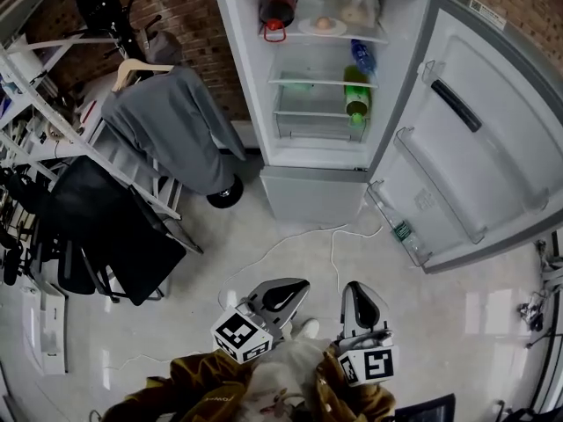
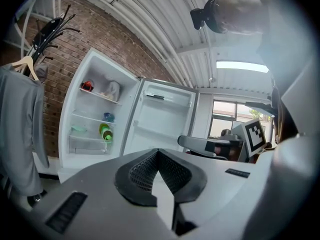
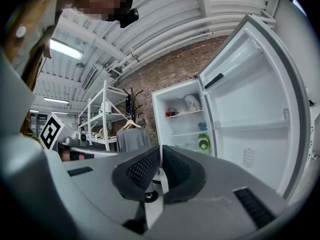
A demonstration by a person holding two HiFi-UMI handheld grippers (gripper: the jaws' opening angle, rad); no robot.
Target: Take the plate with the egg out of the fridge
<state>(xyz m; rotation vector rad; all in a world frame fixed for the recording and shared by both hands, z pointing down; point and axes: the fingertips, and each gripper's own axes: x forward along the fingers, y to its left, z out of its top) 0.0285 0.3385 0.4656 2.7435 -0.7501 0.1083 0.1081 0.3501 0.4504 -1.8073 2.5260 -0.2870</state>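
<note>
The fridge (image 1: 321, 152) stands open ahead of me. On its top shelf a white plate with an egg (image 1: 323, 25) sits between a red pot (image 1: 277, 11) and a white bag (image 1: 356, 7). My left gripper (image 1: 295, 284) and right gripper (image 1: 356, 287) are held low by my body, far from the fridge and pointing towards it. Both are shut with nothing in them. The left gripper view shows the left gripper (image 2: 158, 153) with the fridge (image 2: 100, 119) beyond it. The right gripper (image 3: 161, 149) faces the fridge (image 3: 185, 119) too. In both gripper views the plate is too small to tell.
The fridge door (image 1: 466, 139) swings wide to the right. A blue bottle (image 1: 362, 57) and green bottle (image 1: 355, 95) stand on lower shelves. A grey jacket on a hanger (image 1: 171, 121), a black chair (image 1: 114, 227) and white racks (image 1: 35, 104) crowd the left. A white cable (image 1: 299, 236) lies on the floor.
</note>
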